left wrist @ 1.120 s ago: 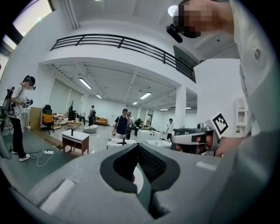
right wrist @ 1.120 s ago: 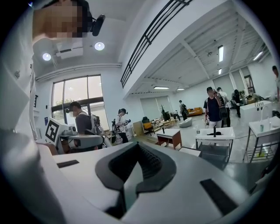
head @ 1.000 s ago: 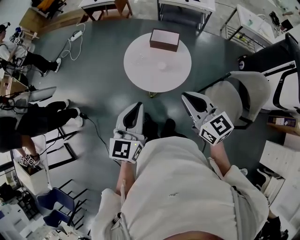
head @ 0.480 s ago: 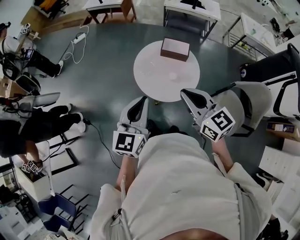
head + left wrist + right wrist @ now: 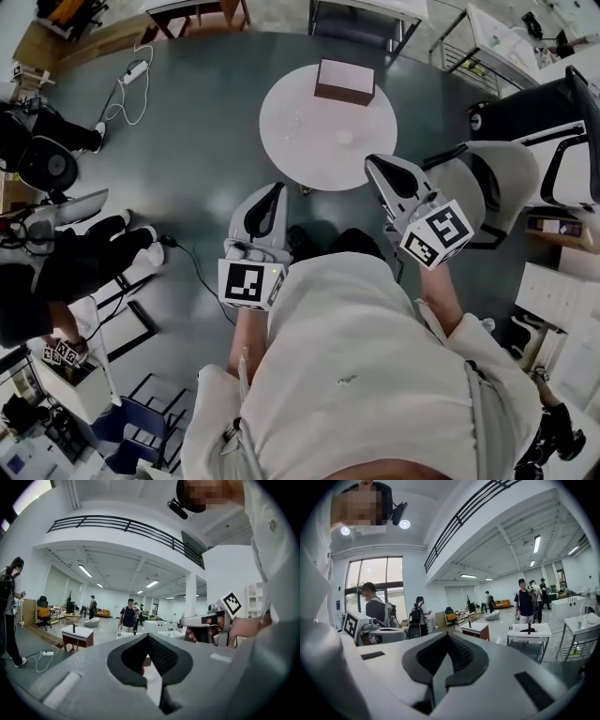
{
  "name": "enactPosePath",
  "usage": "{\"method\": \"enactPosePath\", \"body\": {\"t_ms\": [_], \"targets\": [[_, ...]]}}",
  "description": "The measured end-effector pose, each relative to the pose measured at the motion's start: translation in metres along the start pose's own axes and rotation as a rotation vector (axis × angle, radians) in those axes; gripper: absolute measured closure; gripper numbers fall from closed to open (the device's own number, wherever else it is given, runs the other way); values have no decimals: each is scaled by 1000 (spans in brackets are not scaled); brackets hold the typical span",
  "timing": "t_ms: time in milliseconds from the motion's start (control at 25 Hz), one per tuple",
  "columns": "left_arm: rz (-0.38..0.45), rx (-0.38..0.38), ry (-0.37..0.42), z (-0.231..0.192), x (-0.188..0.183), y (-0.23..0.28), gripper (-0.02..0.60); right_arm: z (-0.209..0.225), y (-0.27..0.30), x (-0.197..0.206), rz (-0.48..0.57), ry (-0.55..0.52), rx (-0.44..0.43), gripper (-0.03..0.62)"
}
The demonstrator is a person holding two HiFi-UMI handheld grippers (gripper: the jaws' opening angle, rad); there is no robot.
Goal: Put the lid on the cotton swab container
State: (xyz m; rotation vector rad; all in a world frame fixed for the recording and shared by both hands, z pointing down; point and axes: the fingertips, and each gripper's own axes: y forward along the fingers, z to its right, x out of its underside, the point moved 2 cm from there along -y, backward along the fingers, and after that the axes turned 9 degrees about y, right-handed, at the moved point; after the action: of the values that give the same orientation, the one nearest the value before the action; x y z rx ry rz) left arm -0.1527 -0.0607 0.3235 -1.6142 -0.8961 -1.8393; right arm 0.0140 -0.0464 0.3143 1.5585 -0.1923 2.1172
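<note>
A round white table (image 5: 300, 155) stands ahead of me on the grey floor. On it lies a small white round thing (image 5: 345, 137), too small to tell whether it is the lid or the container. My left gripper (image 5: 273, 188) hovers short of the table's near edge, jaws together, with nothing held. Above the table's right rim my right gripper (image 5: 371, 160) is likewise shut and empty. In the left gripper view the left gripper (image 5: 147, 637) points level into the room, and the right gripper (image 5: 447, 637) does the same in its own view.
A brown box (image 5: 345, 82) sits at the table's far side. A grey chair (image 5: 487, 187) and a black chair (image 5: 553, 112) stand at the right. A seated person (image 5: 75, 253) is at the left, and a power strip with cable (image 5: 131, 75) lies on the floor.
The head view has shifted a little, so the table sits slightly differently in it. Both grippers stay shut and empty, held in front of the body short of the table.
</note>
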Motion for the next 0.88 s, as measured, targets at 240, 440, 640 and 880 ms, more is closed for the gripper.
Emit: {"method": "enactPosePath", "body": {"t_ms": [240, 440, 640, 880], "targets": [[-21, 40, -15, -9, 17, 3, 574, 6, -1, 16, -14, 21, 79, 588], [-29, 30, -33, -11, 17, 17, 573, 28, 1, 17, -50, 27, 129, 588], [-35, -15, -47, -9, 17, 35, 574, 52, 16, 13, -87, -25, 83, 588], [-53, -107, -78, 3, 19, 62, 574, 87, 41, 7, -158, -55, -18, 588]]}}
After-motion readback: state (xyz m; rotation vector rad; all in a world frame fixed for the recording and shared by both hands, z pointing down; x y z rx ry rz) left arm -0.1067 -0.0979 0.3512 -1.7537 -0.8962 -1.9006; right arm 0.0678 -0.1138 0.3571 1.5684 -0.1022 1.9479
